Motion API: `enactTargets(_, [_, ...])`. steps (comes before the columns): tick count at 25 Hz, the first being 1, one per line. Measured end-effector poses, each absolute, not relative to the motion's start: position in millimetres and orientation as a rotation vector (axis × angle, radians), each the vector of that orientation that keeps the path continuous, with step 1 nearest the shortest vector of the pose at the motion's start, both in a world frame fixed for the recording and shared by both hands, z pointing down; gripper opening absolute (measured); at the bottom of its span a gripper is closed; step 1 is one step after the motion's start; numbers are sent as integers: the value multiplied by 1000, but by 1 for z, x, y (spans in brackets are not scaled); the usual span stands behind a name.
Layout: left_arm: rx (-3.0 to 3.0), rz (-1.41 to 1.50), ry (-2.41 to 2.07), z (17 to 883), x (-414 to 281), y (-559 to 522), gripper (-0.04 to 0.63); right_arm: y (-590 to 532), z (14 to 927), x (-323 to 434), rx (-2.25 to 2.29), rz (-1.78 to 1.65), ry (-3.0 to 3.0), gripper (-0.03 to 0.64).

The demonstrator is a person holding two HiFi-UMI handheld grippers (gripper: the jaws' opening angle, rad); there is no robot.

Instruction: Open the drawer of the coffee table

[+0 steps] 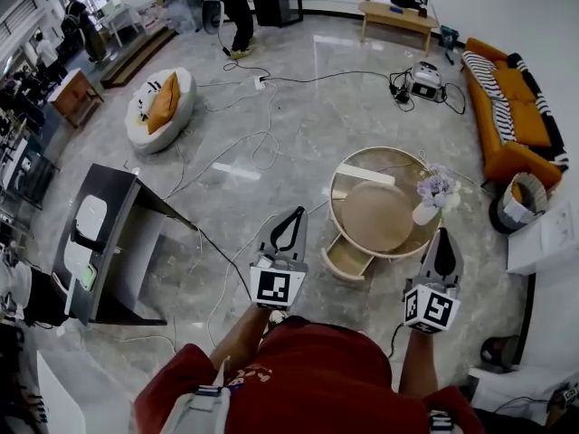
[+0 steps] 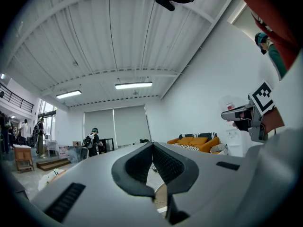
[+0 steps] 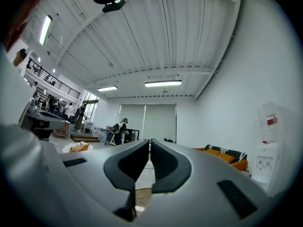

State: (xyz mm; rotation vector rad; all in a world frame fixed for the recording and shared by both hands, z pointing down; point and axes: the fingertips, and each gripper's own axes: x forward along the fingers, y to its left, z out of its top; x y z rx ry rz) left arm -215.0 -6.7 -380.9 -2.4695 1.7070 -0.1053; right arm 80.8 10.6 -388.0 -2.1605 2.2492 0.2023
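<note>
The round coffee table [image 1: 336, 208] stands on the marble floor in the head view, with a wooden top and a pale rim. Its drawer [image 1: 348, 259] juts out from the near left side, pulled open. A white vase of lilac flowers [image 1: 432, 193] stands on the table's right edge. My left gripper [image 1: 294, 215] is held level to the left of the drawer, apart from it, jaws shut on nothing. My right gripper [image 1: 443, 235] hovers by the table's near right rim, also shut and empty. The left gripper view shows its closed fingertips [image 2: 152, 146], and the right gripper view shows its closed fingertips [image 3: 148, 144].
An orange sofa [image 1: 511, 107] lines the right wall, with a basket [image 1: 523, 199] near it. A black cabinet [image 1: 109, 242] stands at left, and a white beanbag [image 1: 161, 102] lies beyond it. Cables [image 1: 253, 143] trail over the floor. People stand at the far end.
</note>
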Motion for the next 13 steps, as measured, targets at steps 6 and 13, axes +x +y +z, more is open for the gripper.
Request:
enactTargets(6, [-2476,-84,1698,-378,-206,-10,15,13,-377,83,-2167,203,2244,23])
enactTargets(13, [-2477,-87,1686,-374,-185,-1,15,17,-378,87,-2131,196,2239,25])
